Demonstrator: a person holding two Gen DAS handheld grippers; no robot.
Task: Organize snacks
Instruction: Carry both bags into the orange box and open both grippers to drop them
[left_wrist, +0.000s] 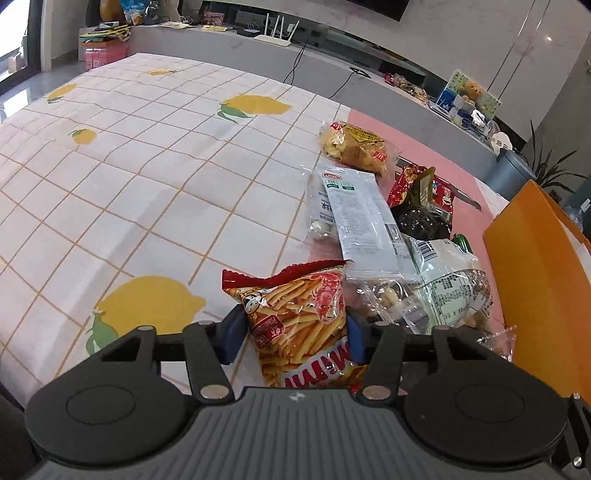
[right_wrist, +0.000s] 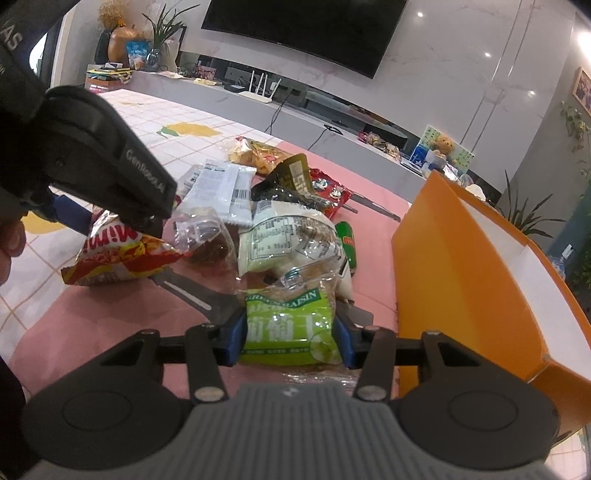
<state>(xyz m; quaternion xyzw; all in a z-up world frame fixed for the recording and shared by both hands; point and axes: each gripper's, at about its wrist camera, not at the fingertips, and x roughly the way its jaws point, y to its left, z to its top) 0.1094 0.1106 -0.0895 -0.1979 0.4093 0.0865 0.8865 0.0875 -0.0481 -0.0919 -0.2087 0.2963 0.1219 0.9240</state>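
**Both grippers closed on snack bags beside the orange box**

The left gripper (left_wrist: 295, 332) had its blue pads pressed against the sides of a red-and-yellow chip bag (left_wrist: 303, 317), which lay at the near edge of the snack pile (left_wrist: 384, 229). The right gripper (right_wrist: 290, 332) clamped a green raisin bag (right_wrist: 288, 325) between its fingers, at the pile's near end, just beside an orange box (right_wrist: 461, 266) whose white inside stood open.

The pile rested where a lemon-print checked tablecloth (left_wrist: 147, 177) met a pink mat (right_wrist: 92, 321). Long metal tongs (right_wrist: 195, 295) lay on the mat, partly under the bags.

Behind the table ran a long grey counter (left_wrist: 221, 48) carrying a white router (left_wrist: 275, 37), cables and clutter. A dark television (right_wrist: 306, 29) hung on the marble-look wall above it. Potted plants (right_wrist: 528, 218) stood at the right, a teddy bear (right_wrist: 443, 146) on the counter's far end.
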